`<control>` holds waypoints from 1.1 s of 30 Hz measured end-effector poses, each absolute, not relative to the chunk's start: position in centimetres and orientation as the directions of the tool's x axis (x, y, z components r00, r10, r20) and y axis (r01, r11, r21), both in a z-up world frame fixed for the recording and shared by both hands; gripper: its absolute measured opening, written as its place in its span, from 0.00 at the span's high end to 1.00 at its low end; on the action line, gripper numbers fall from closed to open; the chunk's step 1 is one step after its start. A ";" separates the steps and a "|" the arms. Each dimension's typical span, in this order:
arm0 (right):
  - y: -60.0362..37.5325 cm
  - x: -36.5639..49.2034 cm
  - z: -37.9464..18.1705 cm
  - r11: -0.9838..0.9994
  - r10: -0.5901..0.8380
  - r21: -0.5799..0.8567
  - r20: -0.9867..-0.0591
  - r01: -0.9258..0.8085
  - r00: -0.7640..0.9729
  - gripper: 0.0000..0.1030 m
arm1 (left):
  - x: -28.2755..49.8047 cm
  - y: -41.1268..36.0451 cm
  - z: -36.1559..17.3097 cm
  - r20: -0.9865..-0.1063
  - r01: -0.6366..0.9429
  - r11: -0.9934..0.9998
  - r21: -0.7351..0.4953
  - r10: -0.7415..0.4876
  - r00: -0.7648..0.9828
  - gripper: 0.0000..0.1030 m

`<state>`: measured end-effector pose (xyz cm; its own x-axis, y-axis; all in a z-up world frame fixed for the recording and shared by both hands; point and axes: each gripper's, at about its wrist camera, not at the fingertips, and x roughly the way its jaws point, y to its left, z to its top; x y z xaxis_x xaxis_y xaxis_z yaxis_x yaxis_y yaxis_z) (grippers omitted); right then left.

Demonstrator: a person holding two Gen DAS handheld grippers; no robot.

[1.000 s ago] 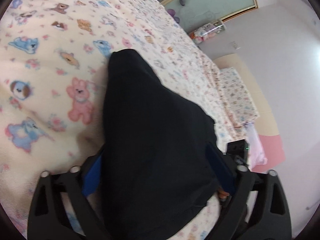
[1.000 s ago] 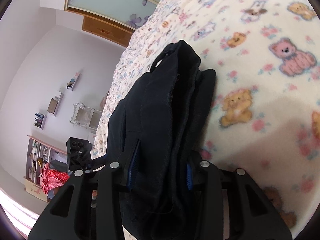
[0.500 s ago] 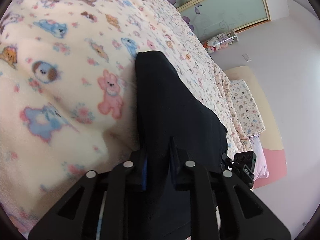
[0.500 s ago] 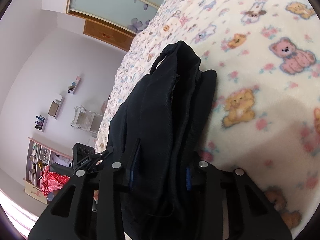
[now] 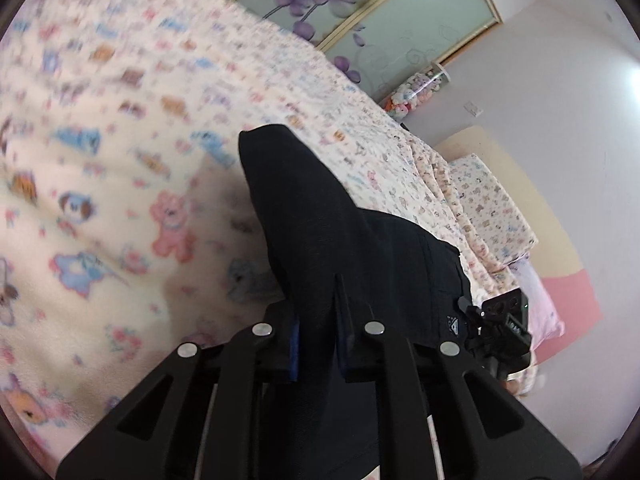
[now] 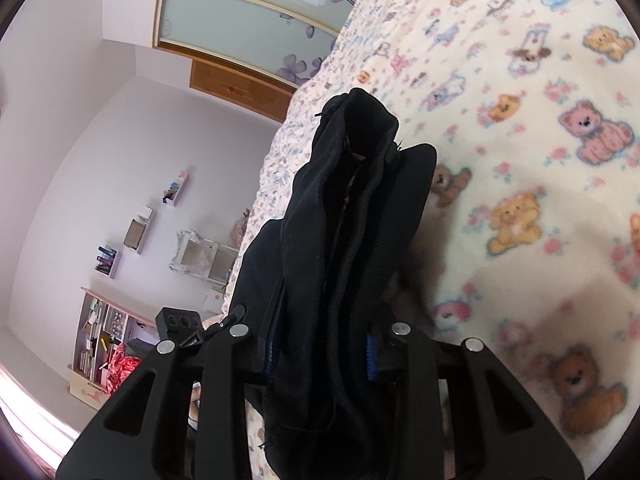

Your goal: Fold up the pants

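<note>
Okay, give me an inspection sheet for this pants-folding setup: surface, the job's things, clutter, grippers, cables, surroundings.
Surface: bed with a cream blanket printed with teddy bears and other animals.
Job's things: black pants, bunched lengthwise, held at both ends, far part resting on the blanket.
Clutter: nothing seen on the blanket near the pants.
Grippers: left gripper clamped on a thin fold of the pants, jaws closing; right gripper clamped on a thicker bundle, jaws closing.
Cables: nothing seen.
Surroundings: wardrobe doors with purple flowers, pillow, wall shelves, stuffed toys.
</note>
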<state>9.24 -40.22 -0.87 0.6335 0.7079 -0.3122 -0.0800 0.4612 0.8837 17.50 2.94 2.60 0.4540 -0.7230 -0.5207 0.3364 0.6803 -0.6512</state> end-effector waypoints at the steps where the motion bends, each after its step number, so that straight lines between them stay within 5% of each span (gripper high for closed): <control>1: -40.3 9.3 -0.7 0.459 0.707 0.884 -0.308 -0.083 0.636 0.68 | 17.3 2.7 2.9 -0.518 0.344 0.682 -0.645 -0.722 0.459 0.88; 17: -45.4 9.0 1.3 0.433 0.621 0.895 -0.208 -0.109 0.756 0.68 | 18.7 -6.4 5.7 -0.507 0.440 0.709 -0.551 -0.704 0.498 0.88; 33: -47.6 9.4 -4.2 0.405 0.539 0.911 -0.305 0.075 0.785 0.68 | 20.5 -7.7 1.4 -0.617 0.361 0.816 -0.452 -0.578 0.535 0.80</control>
<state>9.43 -47.64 -4.24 0.7850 0.5395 -0.3046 0.0749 0.4055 0.9110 20.54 -7.68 1.36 0.5345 -0.5781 -0.6165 0.3613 0.8158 -0.4516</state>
